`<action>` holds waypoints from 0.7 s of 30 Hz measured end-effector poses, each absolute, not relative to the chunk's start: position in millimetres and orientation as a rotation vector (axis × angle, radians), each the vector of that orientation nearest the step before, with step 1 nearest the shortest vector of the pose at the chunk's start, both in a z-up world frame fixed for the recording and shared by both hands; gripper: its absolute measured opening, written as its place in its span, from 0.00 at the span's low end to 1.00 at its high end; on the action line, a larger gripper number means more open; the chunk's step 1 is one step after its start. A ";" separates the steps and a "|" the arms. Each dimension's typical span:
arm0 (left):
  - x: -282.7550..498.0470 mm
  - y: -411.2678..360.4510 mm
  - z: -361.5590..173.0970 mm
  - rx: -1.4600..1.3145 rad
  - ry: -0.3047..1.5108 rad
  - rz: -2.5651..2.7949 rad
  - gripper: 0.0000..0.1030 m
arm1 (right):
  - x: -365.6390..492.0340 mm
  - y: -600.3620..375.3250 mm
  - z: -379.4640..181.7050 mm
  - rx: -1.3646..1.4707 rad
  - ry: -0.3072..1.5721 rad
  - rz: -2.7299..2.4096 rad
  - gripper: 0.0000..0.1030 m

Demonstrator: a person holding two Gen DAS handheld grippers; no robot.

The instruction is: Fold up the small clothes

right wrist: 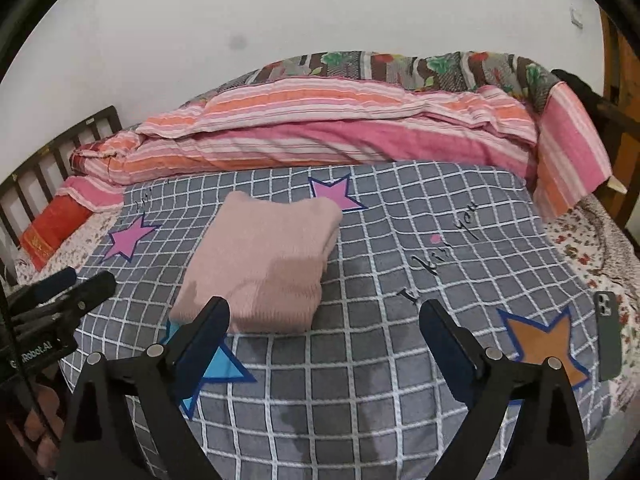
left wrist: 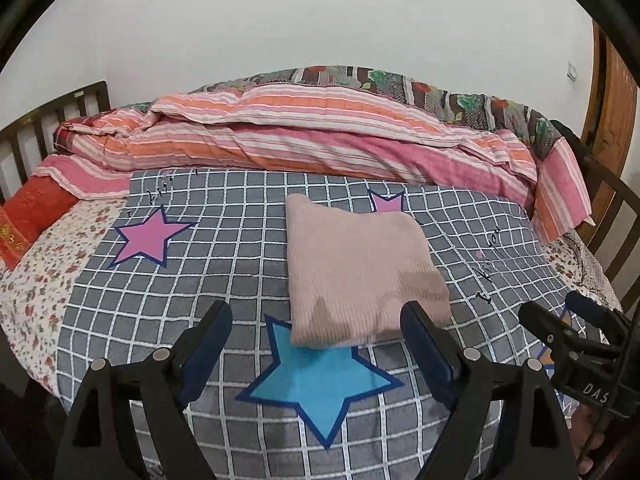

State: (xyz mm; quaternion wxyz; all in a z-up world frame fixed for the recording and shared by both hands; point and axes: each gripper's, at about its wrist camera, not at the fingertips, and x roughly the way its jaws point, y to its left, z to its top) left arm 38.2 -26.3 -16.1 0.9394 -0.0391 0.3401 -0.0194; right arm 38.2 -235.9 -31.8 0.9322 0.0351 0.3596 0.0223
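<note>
Folded pink garment (left wrist: 360, 272) at twelve o'clock off left gripper (left wrist: 316, 320), eleven off right gripper (right wrist: 324, 316); long axis running away; both spread wide, empty; left nearer.

Both fisheye views ride above the near edge of the bed, tilted down and facing the white wall (left wrist: 320, 12) at 12 o'clock. The left wrist view has the folded pink garment (left wrist: 360, 272) dead ahead and near, with the right gripper (left wrist: 568, 320) at 3 o'clock. The right wrist view has that garment (right wrist: 260, 264) toward 10 o'clock and the left gripper (right wrist: 80, 284) at 9 o'clock. The 2 views share the grey checked blanket (left wrist: 224, 248) and striped quilt (right wrist: 320, 128).
</note>
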 end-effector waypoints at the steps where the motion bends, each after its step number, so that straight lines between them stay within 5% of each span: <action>1: 34.7 -26.7 -14.4 -0.079 0.692 -0.038 0.83 | 34.6 -236.1 -30.7 0.071 0.734 0.044 0.92; 21: -2.2 -25.1 -3.1 -0.052 0.667 -0.027 0.83 | -2.4 -242.9 -23.9 0.071 0.711 0.026 0.94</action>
